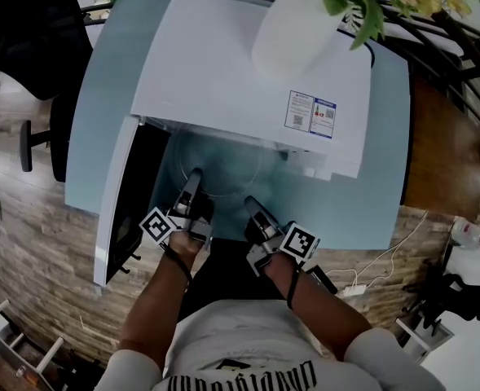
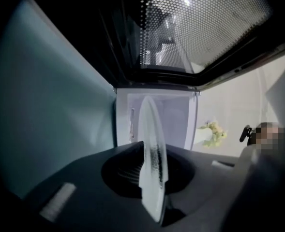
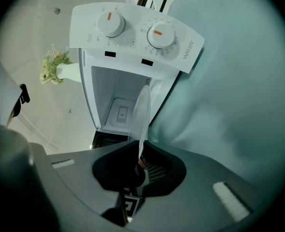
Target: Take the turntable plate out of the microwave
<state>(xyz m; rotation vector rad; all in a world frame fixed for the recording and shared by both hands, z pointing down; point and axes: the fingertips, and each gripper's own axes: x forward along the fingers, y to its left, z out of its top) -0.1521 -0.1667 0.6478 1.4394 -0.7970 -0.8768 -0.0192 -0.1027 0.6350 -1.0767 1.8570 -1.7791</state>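
Vase of flowers [image 1: 297,31] cut off by the top edge. Print on the sticker [image 1: 310,114] atop the microwave [image 1: 223,63] too small to read. Far rim of the turntable plate [image 1: 215,165] hidden under the microwave's top

The microwave [image 1: 248,72] is white, its two knobs [image 3: 111,23] are marked orange, and its door [image 2: 200,28] is black with dotted mesh. The left claw [image 1: 192,182] and right claw [image 1: 252,208] are dark grey, with black-and-white marker cubes [image 1: 299,243]. Ahead of them the turntable plate [image 1: 215,165] is frosted clear glass over the pale blue desk [image 1: 101,120].
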